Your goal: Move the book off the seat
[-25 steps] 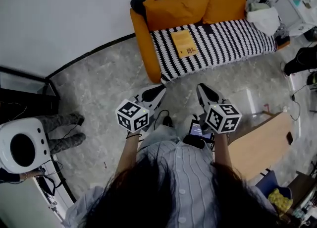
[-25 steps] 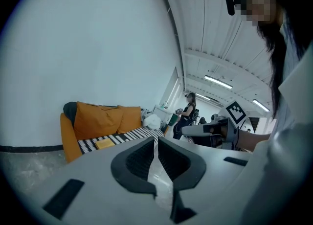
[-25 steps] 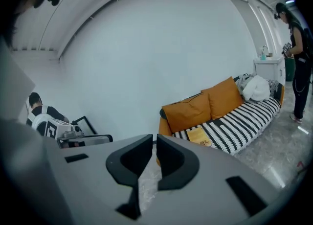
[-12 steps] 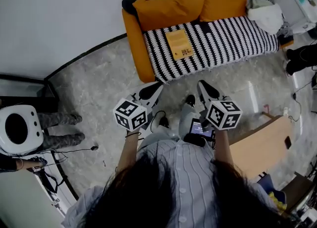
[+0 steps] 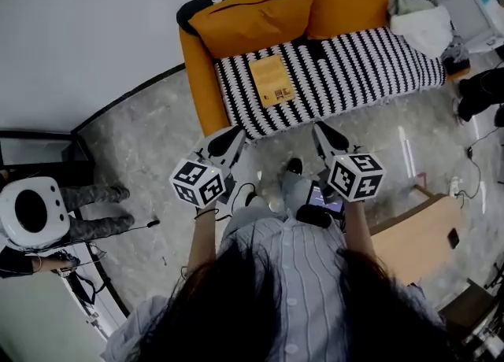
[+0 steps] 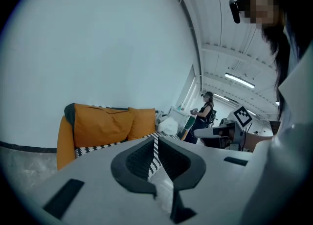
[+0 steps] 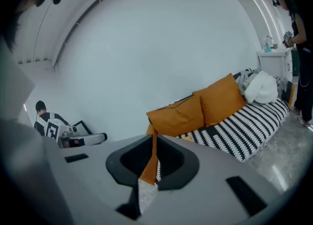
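A yellow-orange book (image 5: 271, 79) lies flat on the striped seat of the orange sofa (image 5: 370, 65), near its left end, in front of the left cushion (image 5: 252, 19). My left gripper (image 5: 233, 135) is shut and empty, held in the air just short of the sofa's front edge, below and left of the book. My right gripper (image 5: 321, 131) is shut and empty too, level with it, right of the book. In the left gripper view the jaws (image 6: 155, 141) frame the sofa's seat; in the right gripper view the gripper (image 7: 154, 143) points at the sofa's left arm.
A white bundle (image 5: 421, 26) lies at the sofa's right end. A wooden table (image 5: 417, 238) stands to my right, a white round appliance (image 5: 31, 215) and a person's legs (image 5: 98, 203) to my left. Another person (image 6: 203, 114) stands beyond the sofa. Cables trail on the marble floor.
I have stepped closer to the sofa: it and the book slid left and nearer in the head view, and both grippers now reach its front edge.
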{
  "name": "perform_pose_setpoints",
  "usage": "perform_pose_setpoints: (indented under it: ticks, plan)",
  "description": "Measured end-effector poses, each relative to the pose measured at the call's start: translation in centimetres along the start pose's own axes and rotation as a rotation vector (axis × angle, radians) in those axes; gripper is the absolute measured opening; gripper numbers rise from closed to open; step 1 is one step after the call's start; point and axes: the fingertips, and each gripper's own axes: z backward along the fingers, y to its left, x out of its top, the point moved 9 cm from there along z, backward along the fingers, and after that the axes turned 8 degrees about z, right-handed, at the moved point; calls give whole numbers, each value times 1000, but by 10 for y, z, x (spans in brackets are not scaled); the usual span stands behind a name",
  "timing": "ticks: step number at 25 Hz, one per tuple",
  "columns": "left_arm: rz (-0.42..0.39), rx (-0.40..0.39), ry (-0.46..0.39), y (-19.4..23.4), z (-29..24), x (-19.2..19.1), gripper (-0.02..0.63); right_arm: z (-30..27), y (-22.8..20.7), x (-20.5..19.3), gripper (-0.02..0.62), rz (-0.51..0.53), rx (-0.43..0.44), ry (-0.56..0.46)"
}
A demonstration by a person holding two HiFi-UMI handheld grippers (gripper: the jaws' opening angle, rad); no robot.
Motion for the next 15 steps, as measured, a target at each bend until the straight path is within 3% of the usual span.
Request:
perform_pose_setpoints:
  ticks: [6,15]
  plan:
    - [13,65,-11,-2,-20,4,15,-5,-38,5,37,-17,10,4]
    - [10,92,23,3,-44,16,15,-18,-59,0,37,-64,9,27]
